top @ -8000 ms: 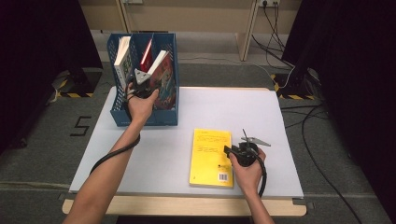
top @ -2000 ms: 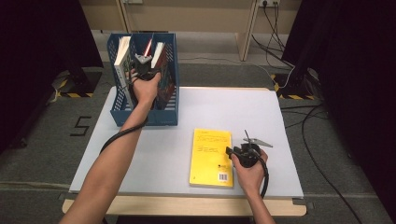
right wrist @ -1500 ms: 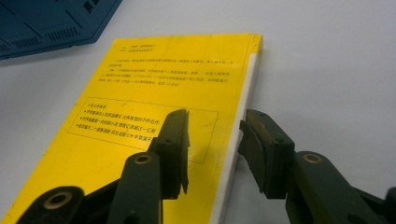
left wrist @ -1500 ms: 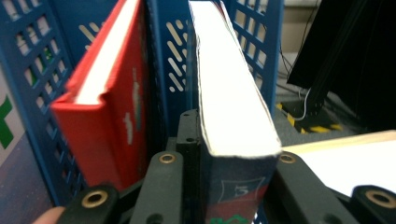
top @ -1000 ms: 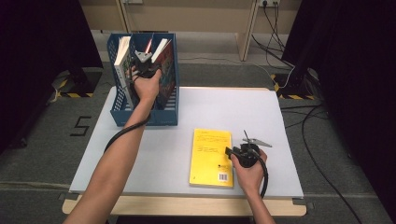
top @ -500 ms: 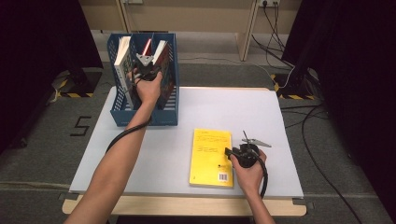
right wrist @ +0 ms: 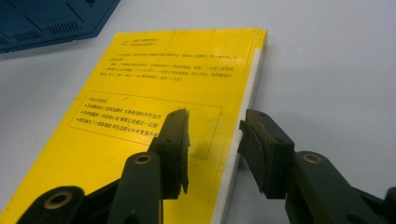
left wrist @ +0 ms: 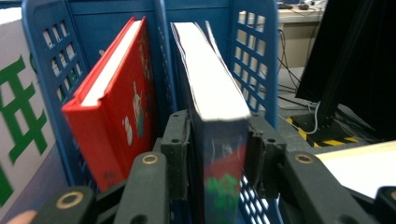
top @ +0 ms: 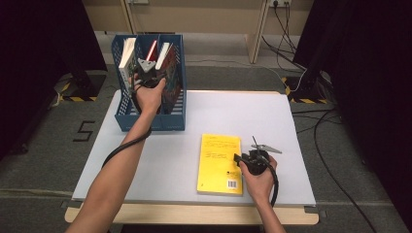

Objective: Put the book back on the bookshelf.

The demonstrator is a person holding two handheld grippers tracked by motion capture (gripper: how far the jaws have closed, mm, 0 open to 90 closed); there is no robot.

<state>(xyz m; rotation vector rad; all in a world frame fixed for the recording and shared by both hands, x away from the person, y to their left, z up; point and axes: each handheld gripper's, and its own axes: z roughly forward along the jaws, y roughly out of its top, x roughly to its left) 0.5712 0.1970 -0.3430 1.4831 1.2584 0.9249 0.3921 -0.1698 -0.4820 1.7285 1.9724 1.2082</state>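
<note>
The left tool [left wrist: 215, 158], jaws just opening, straddles a dark-covered book [left wrist: 217, 140] in the blue plastic file rack [top: 125, 114], while the right tool [right wrist: 214, 140] hangs spread over a yellow paperback [right wrist: 154, 93].

Lab-style recording space: white table [top: 291, 126] on grey carpet, black curtains [top: 369, 73] both sides, floor cables [top: 311, 97], hazard-tape stands [top: 73, 97], blue file rack [top: 126, 116] beyond left fingers.

We've got a pale grey worktop [top: 291, 126] with a light wooden front edge [top: 189, 213], sitting on a grey carpeted floor [top: 48, 160]. Black curtains [top: 359, 73] hang dark down both sides. Along the back runs a beige wall panel [top: 204, 17], with black cables [top: 291, 29] trailing down to the floor. Yellow-black hazard tape [top: 299, 100] marks the stand feet, and there's a "5" [top: 83, 131] on the carpet.
</note>
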